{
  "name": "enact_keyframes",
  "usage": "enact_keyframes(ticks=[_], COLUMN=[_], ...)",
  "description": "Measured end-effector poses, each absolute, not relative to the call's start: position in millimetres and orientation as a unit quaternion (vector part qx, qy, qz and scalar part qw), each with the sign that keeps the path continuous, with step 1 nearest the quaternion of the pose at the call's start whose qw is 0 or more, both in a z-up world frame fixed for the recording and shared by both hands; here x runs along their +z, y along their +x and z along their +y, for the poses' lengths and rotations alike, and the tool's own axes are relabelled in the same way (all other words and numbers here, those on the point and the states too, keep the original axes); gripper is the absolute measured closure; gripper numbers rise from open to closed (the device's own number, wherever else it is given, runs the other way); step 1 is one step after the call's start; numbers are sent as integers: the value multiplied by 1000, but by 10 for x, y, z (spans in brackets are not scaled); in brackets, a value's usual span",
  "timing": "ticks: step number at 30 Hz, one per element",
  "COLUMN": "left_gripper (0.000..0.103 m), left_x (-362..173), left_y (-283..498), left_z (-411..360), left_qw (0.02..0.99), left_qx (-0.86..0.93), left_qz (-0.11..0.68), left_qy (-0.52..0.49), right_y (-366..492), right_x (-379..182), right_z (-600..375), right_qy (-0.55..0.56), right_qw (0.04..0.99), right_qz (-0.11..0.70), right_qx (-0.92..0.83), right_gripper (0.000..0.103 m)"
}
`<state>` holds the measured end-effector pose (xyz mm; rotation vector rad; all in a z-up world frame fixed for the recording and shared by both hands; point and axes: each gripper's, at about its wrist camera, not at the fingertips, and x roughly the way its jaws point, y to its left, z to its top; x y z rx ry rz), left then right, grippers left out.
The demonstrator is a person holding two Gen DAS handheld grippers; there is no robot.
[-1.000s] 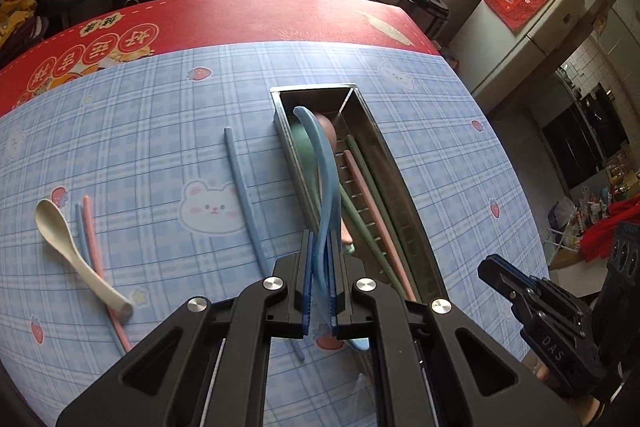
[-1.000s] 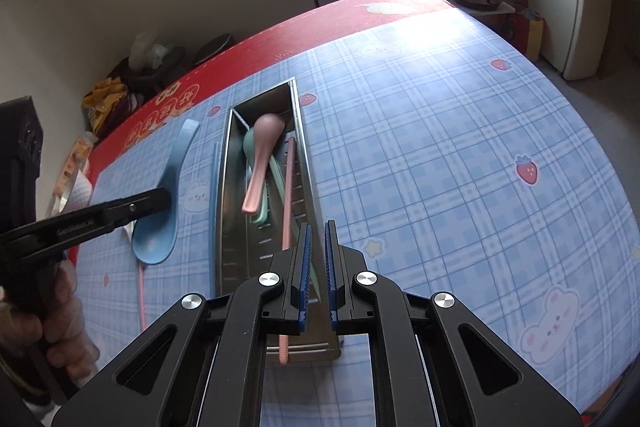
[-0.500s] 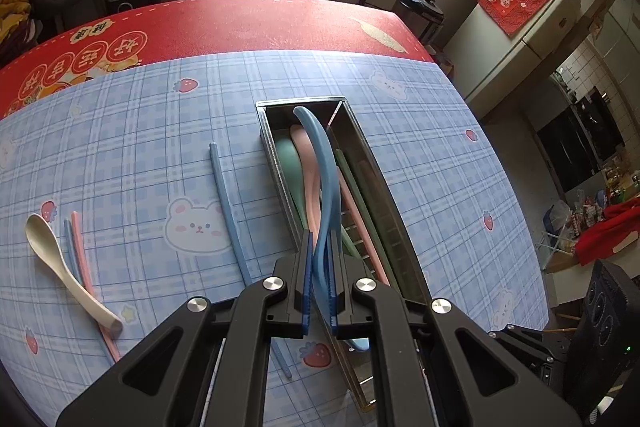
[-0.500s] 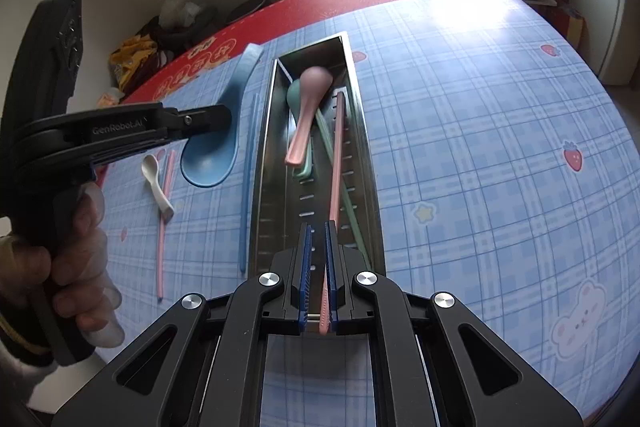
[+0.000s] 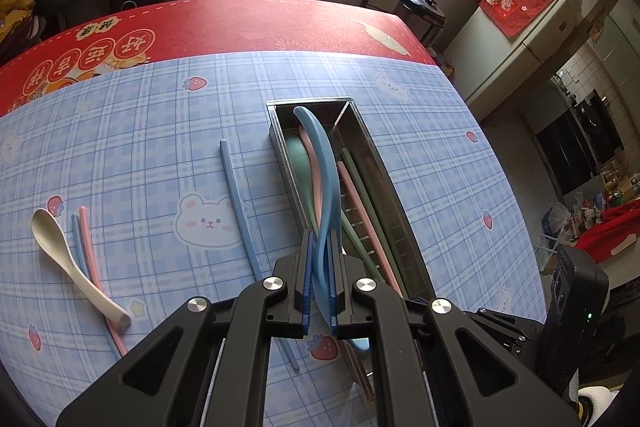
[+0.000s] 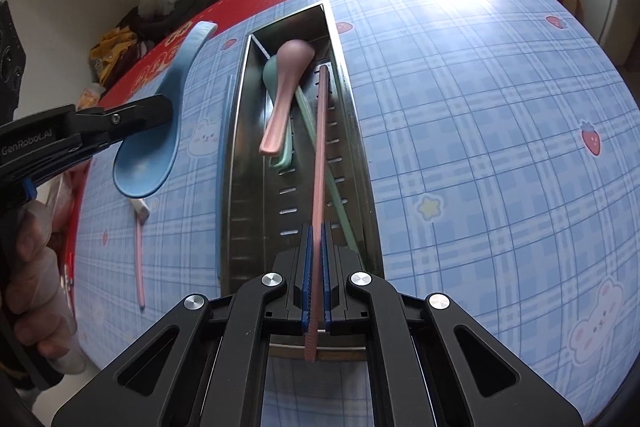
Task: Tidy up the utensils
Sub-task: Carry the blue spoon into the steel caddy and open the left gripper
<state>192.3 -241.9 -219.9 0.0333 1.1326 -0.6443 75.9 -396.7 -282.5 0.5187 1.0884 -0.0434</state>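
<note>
two views, listed in turn. left wrist: left gripper (image 5: 320, 279) clamped tight on blue spoon (image 5: 326, 187), held edge-on above the metal tray (image 5: 362, 131); tray holds a pink spoon (image 5: 311, 163), a green spoon (image 5: 296, 159), green chopsticks (image 5: 360, 183). on the plaid tablecloth (image 5: 140, 131) to the left: blue chopstick (image 5: 236, 195), white spoon (image 5: 64, 255), a pink and blue chopstick pair (image 5: 86, 239). right wrist: right gripper (image 6: 316, 283) pinched shut on pink chopstick (image 6: 320, 155), which runs lengthwise over the tray's slotted floor. a hand (image 6: 36, 267) grasps the left tool at the frame's left edge.
</note>
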Motion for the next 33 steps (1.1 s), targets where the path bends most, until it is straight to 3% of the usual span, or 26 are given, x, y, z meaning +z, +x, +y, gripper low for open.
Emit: enact_keyframes(ticks=[17,33], left_gripper=[97,96], left_x=[-2219,-2592], left_y=[1920,2317], left_z=[-2573,-3213], left_qw=[790,764], left_qx=[-306,-305], left_qz=[530,567], left_qy=[20,38], right_y=[776,395], right_x=[-2617,-2516], right_z=[-4095,-4385], right_qy=[248,283], right_qw=[836,836], right_qz=[488,465], right_qx=[-33,-65], right_gripper=[99,99])
